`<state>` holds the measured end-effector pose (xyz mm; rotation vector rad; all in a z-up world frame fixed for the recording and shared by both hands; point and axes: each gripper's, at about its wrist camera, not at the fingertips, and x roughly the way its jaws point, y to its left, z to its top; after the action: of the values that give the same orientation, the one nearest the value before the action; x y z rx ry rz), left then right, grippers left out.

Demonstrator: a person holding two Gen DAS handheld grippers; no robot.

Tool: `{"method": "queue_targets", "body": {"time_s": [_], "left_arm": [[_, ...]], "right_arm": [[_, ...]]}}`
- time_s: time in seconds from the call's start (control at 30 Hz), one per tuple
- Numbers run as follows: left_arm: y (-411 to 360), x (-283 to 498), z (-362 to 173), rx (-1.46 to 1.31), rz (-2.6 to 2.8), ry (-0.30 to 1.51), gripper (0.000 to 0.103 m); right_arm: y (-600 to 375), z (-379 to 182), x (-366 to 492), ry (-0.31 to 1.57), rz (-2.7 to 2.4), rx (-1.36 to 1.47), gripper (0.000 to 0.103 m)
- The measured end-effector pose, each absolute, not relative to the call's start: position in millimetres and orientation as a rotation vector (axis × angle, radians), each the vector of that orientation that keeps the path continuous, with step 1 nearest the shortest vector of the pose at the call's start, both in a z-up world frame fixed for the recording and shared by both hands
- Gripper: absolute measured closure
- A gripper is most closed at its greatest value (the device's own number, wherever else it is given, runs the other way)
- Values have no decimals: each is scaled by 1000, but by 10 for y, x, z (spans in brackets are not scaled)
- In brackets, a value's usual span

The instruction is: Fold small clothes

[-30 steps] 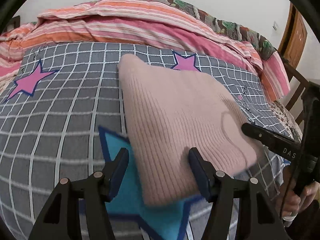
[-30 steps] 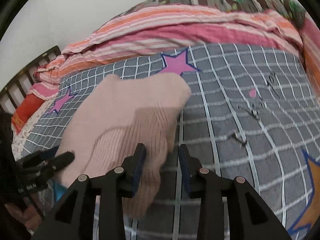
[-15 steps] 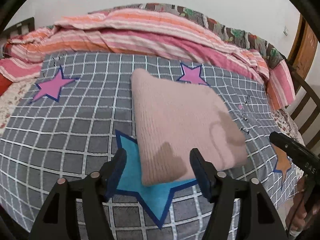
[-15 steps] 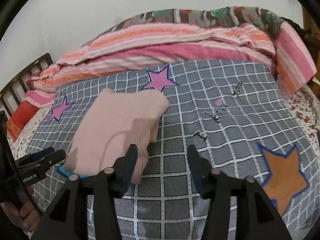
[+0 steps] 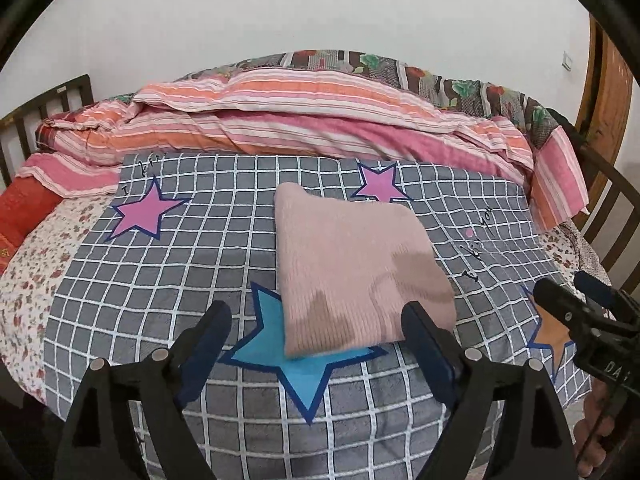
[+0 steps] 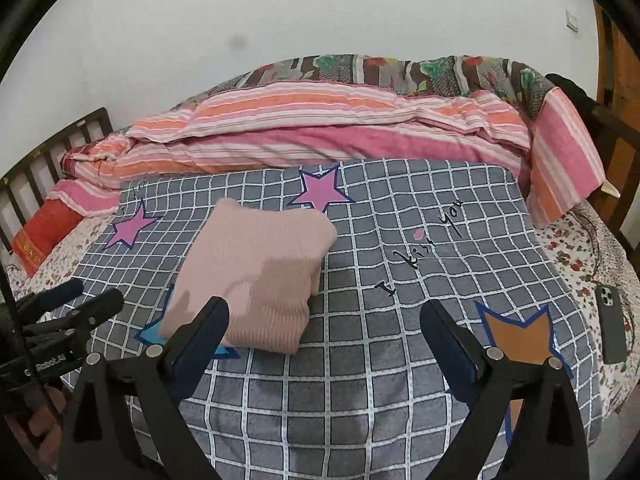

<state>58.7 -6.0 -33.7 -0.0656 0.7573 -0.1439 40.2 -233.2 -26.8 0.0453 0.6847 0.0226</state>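
1. Pink ribbed sweater [image 5: 352, 276] lay folded into a compact rectangle near the middle of the grey checked blanket [image 5: 160, 280], its near edge covering part of a blue star [image 5: 296, 364] printed on the blanket.
2. Left tool [image 5: 320, 344] hovered over the blanket's near edge with its fingers spread apart, gripping nothing.
3. Right tool [image 6: 324, 336] hung over the near edge too, fingers wide apart and clear of the sweater.
4. Striped quilt [image 6: 320, 132] was bunched along the far edge of the bed.
5. Dark phone [image 6: 612, 324] rested on the floral sheet [image 6: 576, 248] at the bed's right edge.
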Motion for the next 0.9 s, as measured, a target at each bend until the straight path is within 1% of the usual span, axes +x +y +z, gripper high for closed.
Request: {"method": "queue_targets", "body": {"time_s": [0.27,0.9], "left_arm": [[-98,363,-232,-44,-136,745,17],[-113,168,-188,-50,-131,739,17]], "right_arm": [[-2384,-266,219,680,-10,21,8],[-2463,-261,19,684,-33,27,8]]}}
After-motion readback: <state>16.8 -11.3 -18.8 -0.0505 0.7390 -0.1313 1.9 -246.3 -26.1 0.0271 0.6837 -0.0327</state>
